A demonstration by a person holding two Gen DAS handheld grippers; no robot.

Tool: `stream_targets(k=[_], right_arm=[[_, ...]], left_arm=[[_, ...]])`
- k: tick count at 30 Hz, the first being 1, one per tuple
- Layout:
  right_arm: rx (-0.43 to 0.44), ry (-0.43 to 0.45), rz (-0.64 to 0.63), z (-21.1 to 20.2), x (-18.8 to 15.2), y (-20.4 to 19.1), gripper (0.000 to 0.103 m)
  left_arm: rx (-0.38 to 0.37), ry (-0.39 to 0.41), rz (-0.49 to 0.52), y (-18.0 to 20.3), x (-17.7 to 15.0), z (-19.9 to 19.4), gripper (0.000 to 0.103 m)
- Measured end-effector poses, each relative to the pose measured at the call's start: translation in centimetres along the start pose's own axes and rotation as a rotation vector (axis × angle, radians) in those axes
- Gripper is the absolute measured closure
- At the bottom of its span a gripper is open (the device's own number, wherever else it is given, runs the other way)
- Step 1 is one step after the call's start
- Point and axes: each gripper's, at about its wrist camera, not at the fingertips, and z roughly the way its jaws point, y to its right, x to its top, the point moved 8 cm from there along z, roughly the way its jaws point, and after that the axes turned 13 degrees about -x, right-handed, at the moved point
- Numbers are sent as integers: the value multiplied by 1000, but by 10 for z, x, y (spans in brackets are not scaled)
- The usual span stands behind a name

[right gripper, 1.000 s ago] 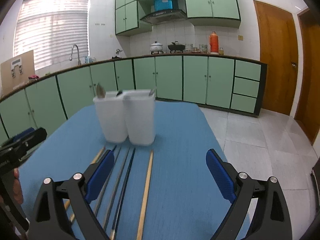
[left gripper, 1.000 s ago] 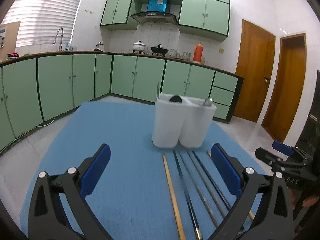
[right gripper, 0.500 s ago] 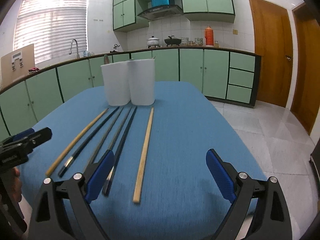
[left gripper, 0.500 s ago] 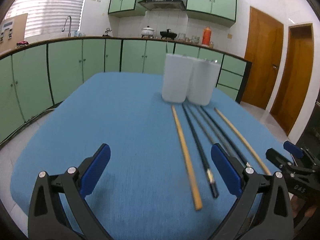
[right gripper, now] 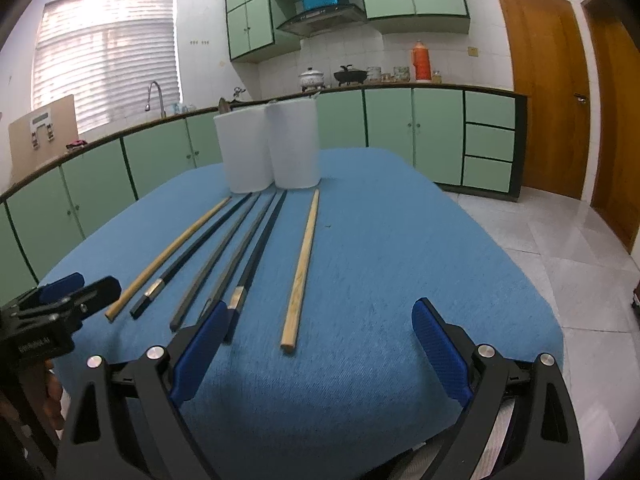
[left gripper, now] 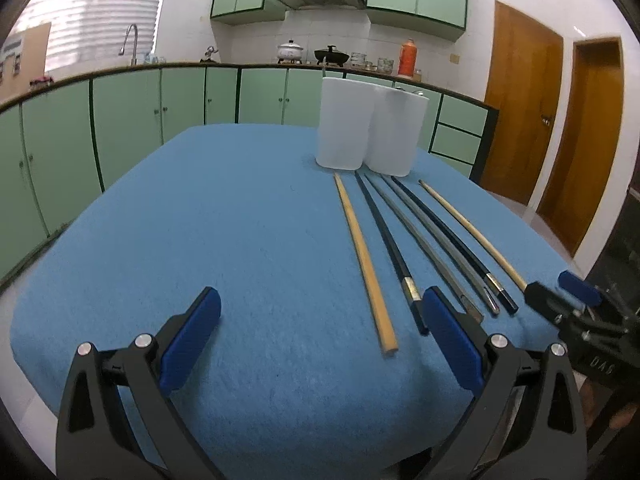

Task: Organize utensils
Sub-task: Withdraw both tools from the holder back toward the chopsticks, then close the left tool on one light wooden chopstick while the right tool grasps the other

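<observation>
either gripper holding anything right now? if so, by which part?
Nothing is held. The left gripper and right gripper are both open and empty; all six chopsticks lie on the blue cloth.

Matt blue cloth [left gripper: 240,240] under wooden chopstick [left gripper: 362,256], glossy black chopstick [left gripper: 386,240], white plastic holder [left gripper: 368,136].

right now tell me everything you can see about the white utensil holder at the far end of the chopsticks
The white utensil holder looks like matte plastic: two tall, rounded cups joined side by side. It stands upright on the blue cloth toward the table's far end. Six chopsticks lie flat in front of it, their far tips reaching close to its base; whether they touch is unclear. From this low angle its contents are mostly hidden, apart from small utensil tips showing above the rim.
</observation>
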Motion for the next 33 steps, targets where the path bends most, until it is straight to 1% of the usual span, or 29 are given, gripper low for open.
stream_targets(k=[2,12,13,14,16,18,20,22,23,26,28,30,33], right_arm=[[-2,-14,-10,3,-2,-1,12],[-40,17,-42,1,-4,-2,13],[-38,20,-40,1,-4,-2,15],[-35,23,-41,1,-4,-3,21],[-33,27,-49,1,-4,-4,28],[-37,34,-61,0,-4,-6,33],[-34,38,-67,-1,-6,-6,40],[-35,41,-70,-1,-7,-6,44],[-35,43,-71,-2,-7,-6,47],[-36,49,-76,-3,-8,-5,54],[-39,52,-80,-3,-8,-5,57],[-42,55,-83,-3,-8,-5,59],[-40,58,-90,-4,-9,-6,66]], left_arm=[[8,1,-8,-2,-2,0,5],[36,14,42,3,-6,2,5],[37,17,48,4,-7,2,5],[37,19,52,5,-7,2,5],[34,20,55,7,-7,1,5],[26,21,59,8,-7,1,6],[20,22,67,10,-9,0,6],[14,20,75,13,-10,0,6],[13,20,78,14,-10,0,8],[7,13,92,17,-12,1,29],[6,13,97,18,-13,1,30],[0,13,96,20,-13,1,37],[-5,9,103,24,-14,1,43]])
